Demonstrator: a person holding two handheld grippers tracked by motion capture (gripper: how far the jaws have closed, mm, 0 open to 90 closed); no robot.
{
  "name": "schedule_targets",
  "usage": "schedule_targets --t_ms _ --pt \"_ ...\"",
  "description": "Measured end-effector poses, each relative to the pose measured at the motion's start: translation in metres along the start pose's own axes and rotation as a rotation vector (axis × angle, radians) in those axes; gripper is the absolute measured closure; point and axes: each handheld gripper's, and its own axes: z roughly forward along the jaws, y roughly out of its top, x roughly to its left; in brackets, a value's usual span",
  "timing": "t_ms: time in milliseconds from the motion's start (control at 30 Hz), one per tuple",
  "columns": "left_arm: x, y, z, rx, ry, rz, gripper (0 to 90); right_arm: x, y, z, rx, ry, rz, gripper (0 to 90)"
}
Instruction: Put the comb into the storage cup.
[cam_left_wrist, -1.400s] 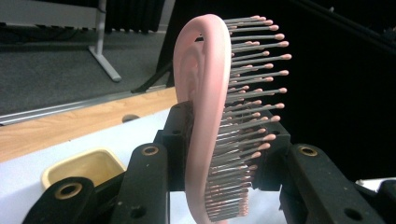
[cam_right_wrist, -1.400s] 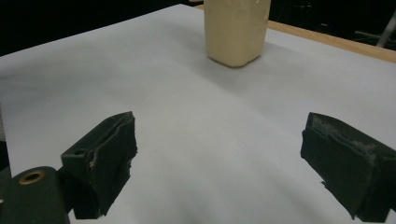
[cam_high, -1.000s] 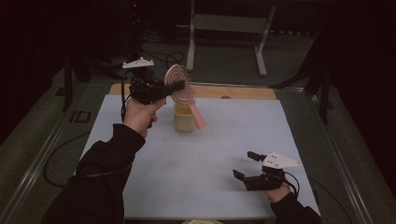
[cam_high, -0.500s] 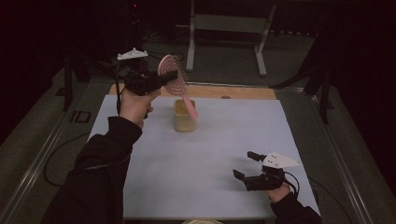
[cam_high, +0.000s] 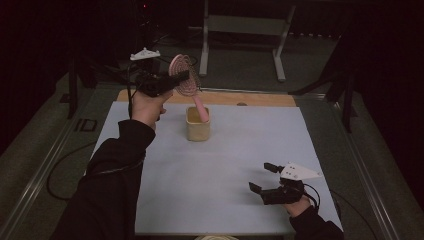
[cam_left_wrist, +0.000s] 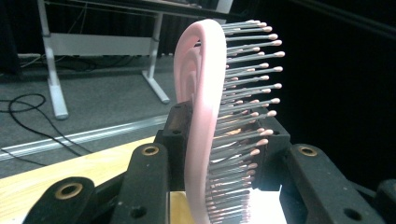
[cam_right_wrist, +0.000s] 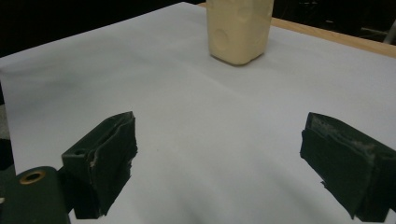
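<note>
Brush held over the cup, not yet released.
The brush (cam_high: 186, 80) was clamped by its head in the left tool (cam_high: 170, 82), its handle seemingly dipped into the cup (cam_high: 198, 131); the right tool (cam_high: 264, 181) lay wide open on the worktop (cam_high: 225, 165).

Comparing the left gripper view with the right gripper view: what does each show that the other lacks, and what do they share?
Left gripper view: the pink hairbrush clamped edge-on between the left gripper, its grey pink-tipped bristles pointing right, and beyond it a white frame leg and a black cable on the floor.

Right gripper view: the right gripper, jaws wide apart with nothing between them, and the cream holder standing ahead.

Both: the white mat and the wooden table edge behind it.
</note>
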Motion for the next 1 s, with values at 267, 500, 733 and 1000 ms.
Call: schedule_targets --t_ms 267,500,733,1000 --pt "0.009 -0.004 0.012 -0.003 0.042 0.004 65.3 0.001 0.0 0.0 0.006 0.003 -0.006 10.3" --pt "0.018 -0.012 0.022 -0.01 0.057 -0.022 65.3 0.0 0.001 -0.001 0.004 0.006 -0.01 10.3" --pt "0.022 -0.02 0.031 0.001 0.056 -0.04 65.3 -0.001 0.001 0.0 0.005 0.012 -0.014 10.2" --pt "0.023 -0.03 0.042 0.015 0.056 -0.042 65.3 -0.001 0.0 0.0 0.003 0.016 -0.016 10.3"
